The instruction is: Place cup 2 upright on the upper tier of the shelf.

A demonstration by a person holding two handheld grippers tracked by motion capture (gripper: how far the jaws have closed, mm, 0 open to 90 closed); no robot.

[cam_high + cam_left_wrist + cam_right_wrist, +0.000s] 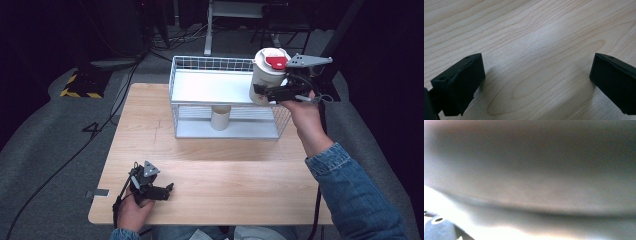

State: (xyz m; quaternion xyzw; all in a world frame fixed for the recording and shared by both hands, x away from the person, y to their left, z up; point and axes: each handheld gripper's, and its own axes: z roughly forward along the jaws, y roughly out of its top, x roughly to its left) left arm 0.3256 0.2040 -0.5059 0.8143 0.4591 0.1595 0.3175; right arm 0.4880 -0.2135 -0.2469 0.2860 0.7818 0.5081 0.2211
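Cup (266,76) with a red lid, pinched by the right gripper (272,93), hangs over the rack's (200,64) top-shelf right end; setting it down remains. Left gripper (165,190), jaws spread, idles well before the rack.

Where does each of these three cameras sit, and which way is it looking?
High view: fixed above the person's side, looking forward and down on the light wooden table, the white two-level wire rack and both forearms; the right gripper holds a white cup with a red-marked lid.
Left gripper view: rides on the left gripper, looking down at wood grain between its open black jaws.
Right gripper view: pressed close against a blurred pale surface, probably the cup.
Shared: the table shows in the high and left gripper views.
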